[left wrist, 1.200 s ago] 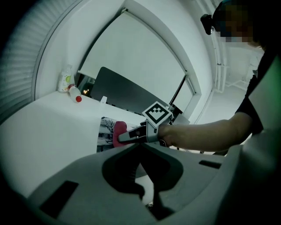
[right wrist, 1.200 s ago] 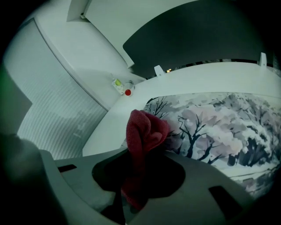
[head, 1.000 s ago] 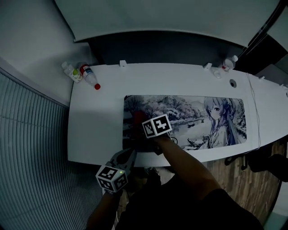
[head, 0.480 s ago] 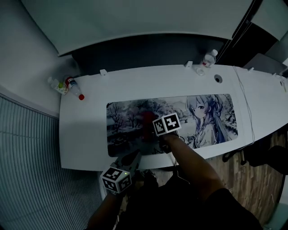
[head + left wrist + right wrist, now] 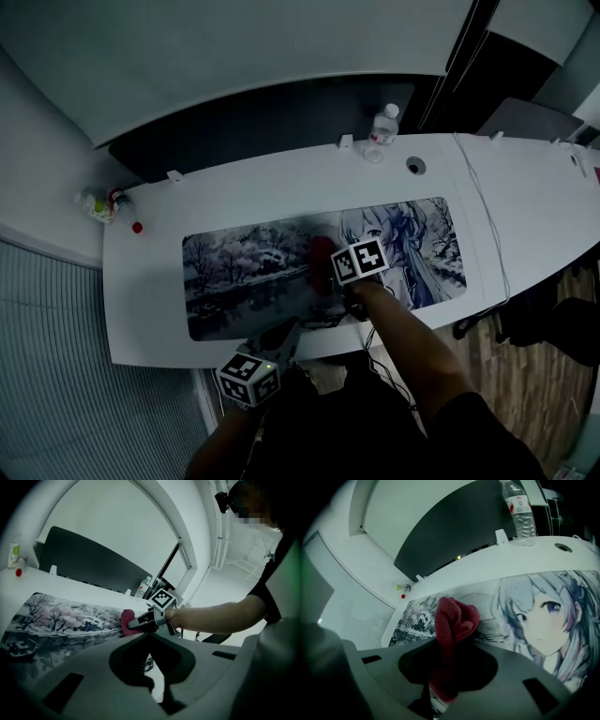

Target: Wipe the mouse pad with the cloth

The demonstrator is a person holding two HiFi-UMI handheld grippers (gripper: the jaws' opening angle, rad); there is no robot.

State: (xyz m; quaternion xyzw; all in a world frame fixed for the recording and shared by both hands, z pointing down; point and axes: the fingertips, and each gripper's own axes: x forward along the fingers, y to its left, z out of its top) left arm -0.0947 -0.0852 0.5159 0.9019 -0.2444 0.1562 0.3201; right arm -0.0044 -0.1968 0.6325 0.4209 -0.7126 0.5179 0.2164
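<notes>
While the right gripper (image 5: 333, 274) stays out of it, no: its jaws are clamped on the red cloth (image 5: 454, 618), and we see the cloth resting mid mouse pad (image 5: 239, 272). Left gripper (image 5: 283, 334): jaws together, nothing between them, at the desk's (image 5: 141, 291) near edge.

In the head view the cloth (image 5: 322, 248) shows only as a small red patch. The rest lies behind the marker cube of the right hand-held gripper (image 5: 449, 641), and in the right gripper view the cloth's lower end is lost in the dark hollow between the jaws. The arm (image 5: 403, 347) covers part of the near edge of the mouse pad (image 5: 244, 272). The surface (image 5: 281, 183) is cut off at the head view's right edge. The top of the water bottle (image 5: 520, 515) is cut off by the upper edge of the right gripper view. The small bottles (image 5: 101, 203) at the surface's far left corner are too small for their labels to be read.
</notes>
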